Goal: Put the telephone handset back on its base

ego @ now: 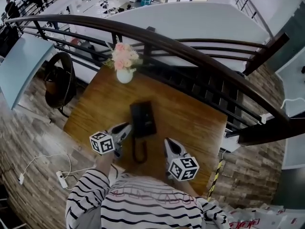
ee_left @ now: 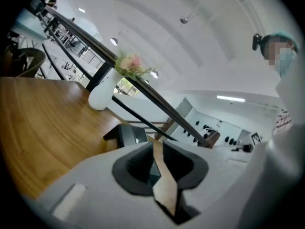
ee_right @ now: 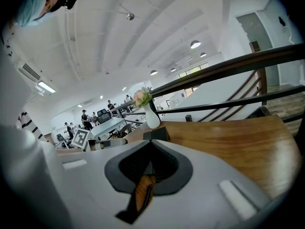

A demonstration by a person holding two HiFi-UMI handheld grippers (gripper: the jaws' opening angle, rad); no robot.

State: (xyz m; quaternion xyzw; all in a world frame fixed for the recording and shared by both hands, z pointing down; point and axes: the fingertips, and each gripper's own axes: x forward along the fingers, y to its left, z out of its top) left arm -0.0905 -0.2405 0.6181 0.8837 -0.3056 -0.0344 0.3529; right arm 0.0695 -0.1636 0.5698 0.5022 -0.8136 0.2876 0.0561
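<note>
left claw (ego: 127, 127) and right claw (ego: 170, 142) flank the telephone (ego: 143, 118)

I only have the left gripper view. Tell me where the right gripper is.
Observer: In the head view the right gripper is right of the telephone, by the near edge of the table.
Operator: Check its jaws.
Observer: The right gripper view shows them together, with nothing held between them.
Operator: Find the cord.
Observer: The black cord loops from the telephone toward the person, on the table between the left gripper and the right gripper.
</note>
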